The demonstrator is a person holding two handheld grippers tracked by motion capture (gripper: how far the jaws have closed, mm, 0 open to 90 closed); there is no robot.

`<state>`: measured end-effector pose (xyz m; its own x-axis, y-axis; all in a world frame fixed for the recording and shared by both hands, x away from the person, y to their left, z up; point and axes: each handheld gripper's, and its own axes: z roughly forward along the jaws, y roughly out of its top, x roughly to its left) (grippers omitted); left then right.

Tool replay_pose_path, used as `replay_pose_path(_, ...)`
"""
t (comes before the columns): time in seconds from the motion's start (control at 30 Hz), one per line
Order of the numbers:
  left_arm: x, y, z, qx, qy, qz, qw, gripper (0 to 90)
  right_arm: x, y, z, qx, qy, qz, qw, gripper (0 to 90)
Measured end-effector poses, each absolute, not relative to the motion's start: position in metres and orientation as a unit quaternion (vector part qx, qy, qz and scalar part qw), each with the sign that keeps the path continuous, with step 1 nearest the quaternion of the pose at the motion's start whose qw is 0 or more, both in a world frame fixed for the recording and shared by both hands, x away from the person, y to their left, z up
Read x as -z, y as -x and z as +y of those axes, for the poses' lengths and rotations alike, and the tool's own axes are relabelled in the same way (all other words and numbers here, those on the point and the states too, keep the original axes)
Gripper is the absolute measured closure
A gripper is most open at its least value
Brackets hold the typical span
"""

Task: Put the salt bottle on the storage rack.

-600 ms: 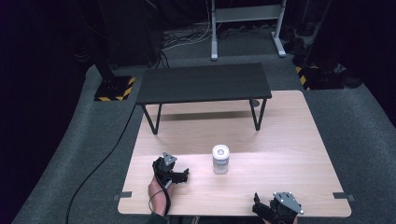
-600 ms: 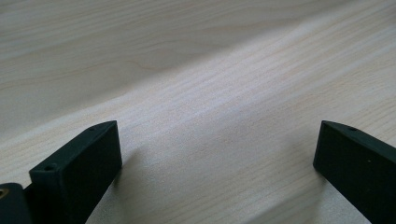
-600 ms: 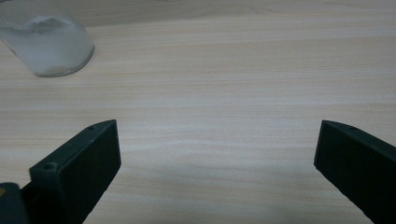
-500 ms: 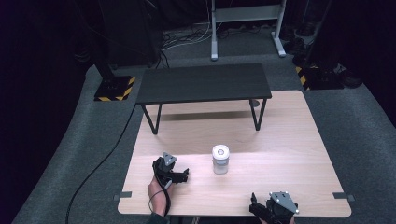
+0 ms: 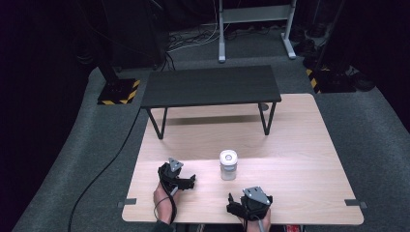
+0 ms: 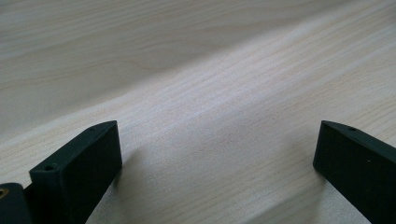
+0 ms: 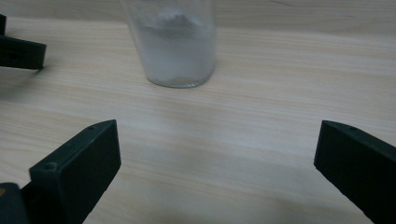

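A light wooden table [image 5: 300, 145] is seen from above, set on grey carpet [image 5: 92, 159] in a pretty dark room. A low black bench [image 5: 211, 85] with thin metal legs is stood across the table's far half. Beyond it, a pale metal stand [image 5: 254, 19] and some loose cables are made out on the floor, and a black-and-yellow striped base plate [image 5: 117, 92] is parked off the table's far left corner.

Near the middle of the table's front half, a small clear jar [image 5: 228, 165] with a white lid is stood upright, well apart from the bench. In the right gripper view the jar [image 7: 173, 44] is shown about filled with something white, maybe a powder, though it's too blurry to be sure.

The left gripper [image 5: 186, 181] is held low over the table to the jar's left, near it but not touching. Its jaws are spread wide in its own view [image 6: 215, 163], with nothing but bare wood between them.

The right gripper [image 5: 237, 209] is held near the front edge, just in front of the jar. Its jaws [image 7: 215, 163] are also spread wide with nothing gripped, and the jar is seen straight ahead beyond them.
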<state>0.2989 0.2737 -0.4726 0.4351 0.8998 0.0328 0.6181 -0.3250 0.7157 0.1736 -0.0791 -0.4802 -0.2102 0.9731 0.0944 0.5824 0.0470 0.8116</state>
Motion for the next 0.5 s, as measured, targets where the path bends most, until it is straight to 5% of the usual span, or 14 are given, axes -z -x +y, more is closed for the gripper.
replay_pose_path(0.5,0.472,-0.299,0.274,-0.220,-0.786,0.481,0.320,0.8,0.490,-0.207,-0.053,-0.401,-0.564,0.676,0.253,0.0)
